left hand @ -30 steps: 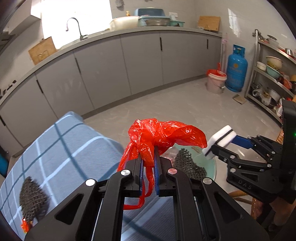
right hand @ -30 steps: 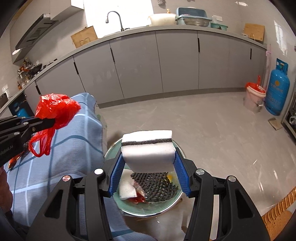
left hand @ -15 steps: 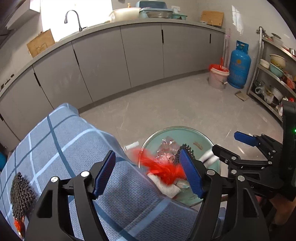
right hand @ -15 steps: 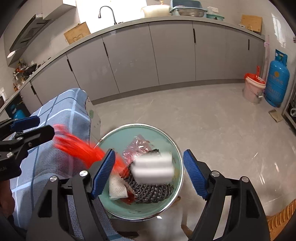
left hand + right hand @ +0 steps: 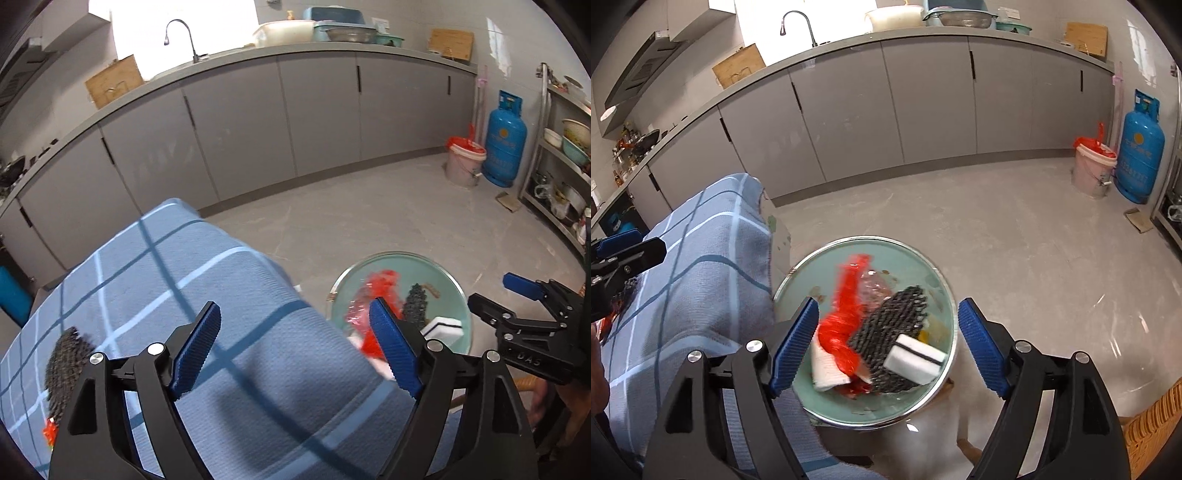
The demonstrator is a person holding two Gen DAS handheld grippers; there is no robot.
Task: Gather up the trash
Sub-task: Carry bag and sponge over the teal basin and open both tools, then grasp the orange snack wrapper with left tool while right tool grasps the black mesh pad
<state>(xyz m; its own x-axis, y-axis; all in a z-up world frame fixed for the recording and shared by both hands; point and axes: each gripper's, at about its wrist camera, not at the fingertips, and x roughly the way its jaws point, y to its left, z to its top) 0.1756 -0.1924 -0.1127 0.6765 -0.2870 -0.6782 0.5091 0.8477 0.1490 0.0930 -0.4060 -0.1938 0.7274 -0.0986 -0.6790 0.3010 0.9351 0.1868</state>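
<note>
Hovering wide open and empty, both the left claw (image 5: 295,350) and right claw (image 5: 888,345) overlook the basin (image 5: 934,280).

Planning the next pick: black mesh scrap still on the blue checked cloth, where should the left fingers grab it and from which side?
Judging by its pose, take the black mesh scrap across its narrow width near the upper end, coming down from above. It lies flat and elongated on the blue checked cloth, so a side approach would likely snag fabric. The left gripper is already open; the red bit at its lower end is too small to identify.
</note>
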